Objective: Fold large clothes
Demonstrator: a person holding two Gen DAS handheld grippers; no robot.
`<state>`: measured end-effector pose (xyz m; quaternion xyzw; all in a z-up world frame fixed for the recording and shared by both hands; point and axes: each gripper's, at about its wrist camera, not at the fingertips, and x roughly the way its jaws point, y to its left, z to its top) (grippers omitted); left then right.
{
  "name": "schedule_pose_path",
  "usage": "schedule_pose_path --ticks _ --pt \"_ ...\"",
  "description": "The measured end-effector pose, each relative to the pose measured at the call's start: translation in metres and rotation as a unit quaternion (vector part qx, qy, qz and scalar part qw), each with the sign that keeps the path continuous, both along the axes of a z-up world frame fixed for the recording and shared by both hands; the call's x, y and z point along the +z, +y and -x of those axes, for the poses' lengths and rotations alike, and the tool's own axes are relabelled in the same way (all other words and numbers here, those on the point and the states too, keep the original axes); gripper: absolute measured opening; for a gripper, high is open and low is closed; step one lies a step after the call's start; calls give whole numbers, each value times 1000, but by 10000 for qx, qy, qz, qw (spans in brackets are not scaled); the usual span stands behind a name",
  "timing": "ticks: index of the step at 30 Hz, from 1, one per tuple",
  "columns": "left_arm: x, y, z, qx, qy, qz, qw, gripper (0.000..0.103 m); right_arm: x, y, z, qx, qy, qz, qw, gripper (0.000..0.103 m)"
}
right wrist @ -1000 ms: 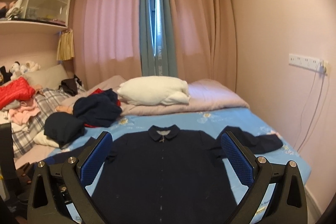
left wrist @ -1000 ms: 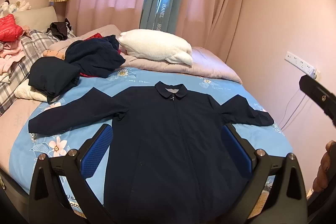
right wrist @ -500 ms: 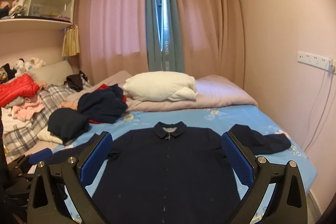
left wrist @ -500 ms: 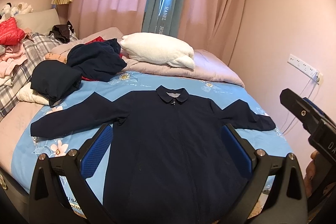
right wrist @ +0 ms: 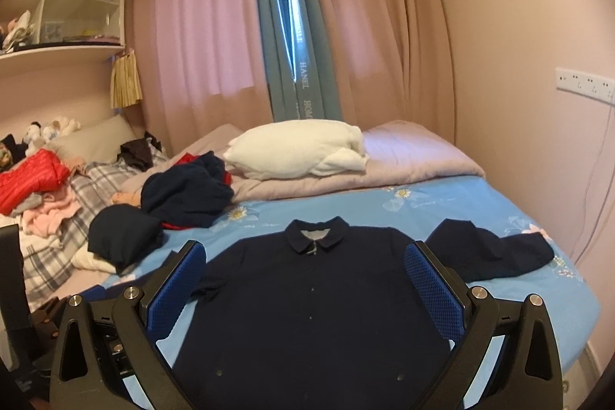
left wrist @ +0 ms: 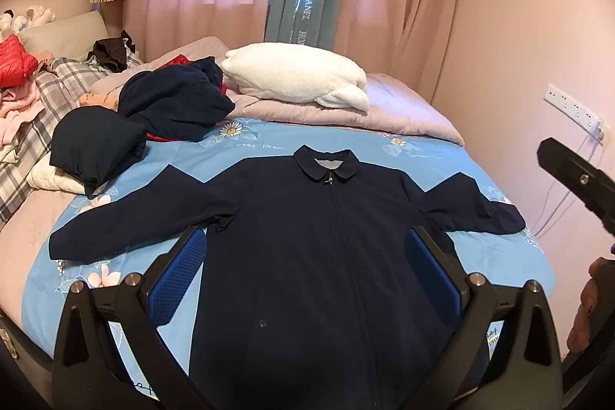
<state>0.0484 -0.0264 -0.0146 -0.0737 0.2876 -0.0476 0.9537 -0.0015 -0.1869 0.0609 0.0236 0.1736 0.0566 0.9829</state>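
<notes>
Between our left fingers (left wrist: pixel 184 279), which stand wide apart with nothing in them, we see the dark navy jacket (left wrist: pixel 330 256) spread flat and face up on the bed (left wrist: pixel 499 279). Our left gripper (left wrist: pixel 307 279) hangs over its lower body, clear of the cloth. Our right gripper (right wrist: pixel 307 291) is spread just as wide, its blue fingers (right wrist: pixel 434 291) gripping nothing, and the jacket (right wrist: pixel 307 298) fills the gap between them as well.

Ahead of both pairs of fingers the collar (left wrist: pixel 326 166) lies at the far end of the garment, the zip closed up to it. Left of our left fingers one sleeve (left wrist: pixel 142 214) runs straight out over the blue flowered sheet. Right of them the other sleeve (left wrist: pixel 472 208) is bent at the elbow, its cuff near the bed's edge.

Farther beyond the collar a white pillow (left wrist: pixel 296 79) rests on a folded pale quilt (left wrist: pixel 399 114). Ahead and left of the fingers a heap of dark clothes (left wrist: pixel 173 102) sits beside a smaller dark bundle (left wrist: pixel 96 145). Pink curtains (right wrist: pixel 207 37) hang behind the bed.

At the right rim of the left view, part of the other gripper's black body (left wrist: pixel 576 179) shows, held in a hand (left wrist: pixel 586 310).
</notes>
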Motion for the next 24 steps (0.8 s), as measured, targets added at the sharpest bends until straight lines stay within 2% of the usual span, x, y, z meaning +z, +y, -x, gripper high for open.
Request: schedule_pose_path --ticks 10,15,20,24 --pt "-19 -7 -32 -7 367 -9 9993 103 -4 -24 -23 -21 206 -362 9991 102" --pt "-53 -12 -56 -68 798 -11 9968 103 -4 -63 -56 -118 490 -1048 9932 102" --pt "-106 -19 -82 -102 1367 -31 9906 101 -11 -132 -93 -949 689 -1449 9825 102" --pt "-141 -27 -98 -174 1811 -29 9833 98 -30 -191 -120 -1680 951 -1709 9662 100"
